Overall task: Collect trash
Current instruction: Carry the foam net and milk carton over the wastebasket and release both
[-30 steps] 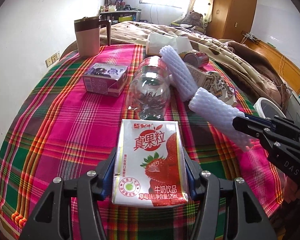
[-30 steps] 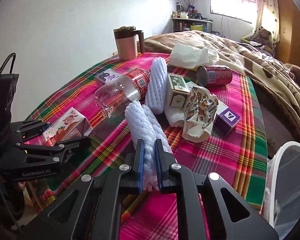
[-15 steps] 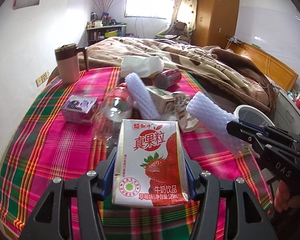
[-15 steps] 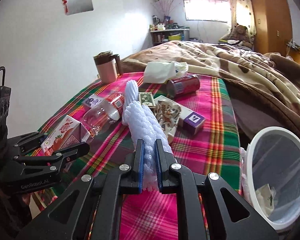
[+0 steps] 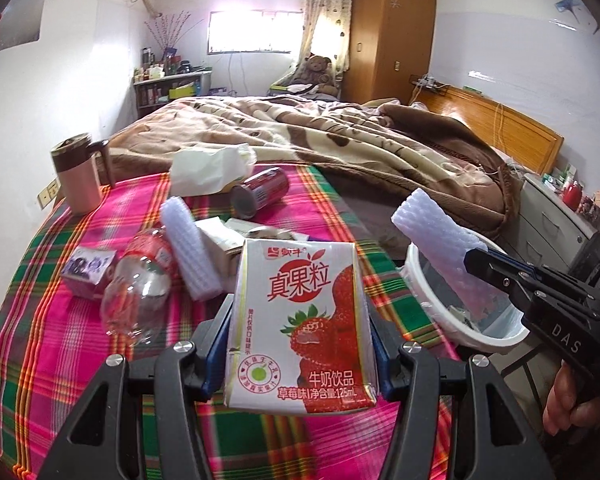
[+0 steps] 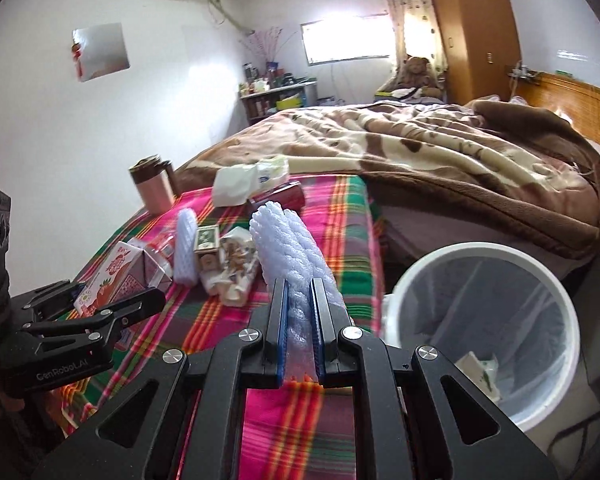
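My left gripper (image 5: pixel 300 320) is shut on a strawberry milk carton (image 5: pixel 300 320), held above the plaid table. The same carton (image 6: pixel 116 276) shows at the left of the right wrist view. My right gripper (image 6: pixel 299 292) is shut on a white foam net sleeve (image 6: pixel 288 248), squeezed flat between the pads. In the left wrist view that sleeve (image 5: pixel 436 240) hangs over the rim of the white trash bin (image 5: pixel 424 304). The bin (image 6: pixel 400 304), lined with a clear bag, stands beside the table's right edge with some scraps inside.
On the plaid tablecloth (image 5: pixel 60 360) lie a clear bottle (image 5: pixel 140 288), a second foam sleeve (image 5: pixel 188 248), a red can (image 5: pixel 260 192), a purple box (image 5: pixel 88 272), small cartons, a white bag (image 5: pixel 208 172) and a lidded mug (image 5: pixel 80 176). A bed with a brown blanket (image 5: pixel 340 148) lies behind.
Both grippers have risen and swung right with their loads. The bin has come fully into view, and the foam sleeve now hangs over its rim instead of over the table.
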Available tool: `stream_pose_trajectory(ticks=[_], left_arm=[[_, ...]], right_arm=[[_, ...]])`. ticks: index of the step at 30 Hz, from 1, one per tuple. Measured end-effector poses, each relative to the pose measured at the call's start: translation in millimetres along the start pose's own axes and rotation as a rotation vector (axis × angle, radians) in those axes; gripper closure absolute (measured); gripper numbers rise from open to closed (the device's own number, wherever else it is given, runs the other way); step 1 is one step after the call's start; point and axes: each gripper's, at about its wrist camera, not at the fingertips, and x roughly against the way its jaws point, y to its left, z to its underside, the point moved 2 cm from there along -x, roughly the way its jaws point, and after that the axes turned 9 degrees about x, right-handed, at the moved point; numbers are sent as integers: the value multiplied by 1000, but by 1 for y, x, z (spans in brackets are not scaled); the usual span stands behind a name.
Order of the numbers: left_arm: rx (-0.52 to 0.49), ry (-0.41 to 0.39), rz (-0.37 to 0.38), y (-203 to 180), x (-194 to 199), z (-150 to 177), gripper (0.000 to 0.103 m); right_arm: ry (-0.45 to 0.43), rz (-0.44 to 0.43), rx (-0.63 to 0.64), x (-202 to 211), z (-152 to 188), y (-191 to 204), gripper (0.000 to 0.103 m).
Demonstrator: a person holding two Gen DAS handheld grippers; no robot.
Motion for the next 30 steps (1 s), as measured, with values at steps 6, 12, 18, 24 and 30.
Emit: stream_pose_trajectory(ticks=[6,12,18,24,30], left_arm=[[-44,-5,57,-36,-10,-7,44],[-86,5,111,-70,-24,-11,44],[-99,26,166,-99,-41,-14,44],[-135,53,204,-129,-57,-12,44],[-164,78,208,-151,-70,-6,44]], right_arm=[[-11,74,-51,9,4,-28,92],[-9,142,-102,16,11,-55,92],[6,218,-148,20,17,-79,92],[33,267,-181,18,26,-99,92],[53,312,-203,16,36,-117,92]])
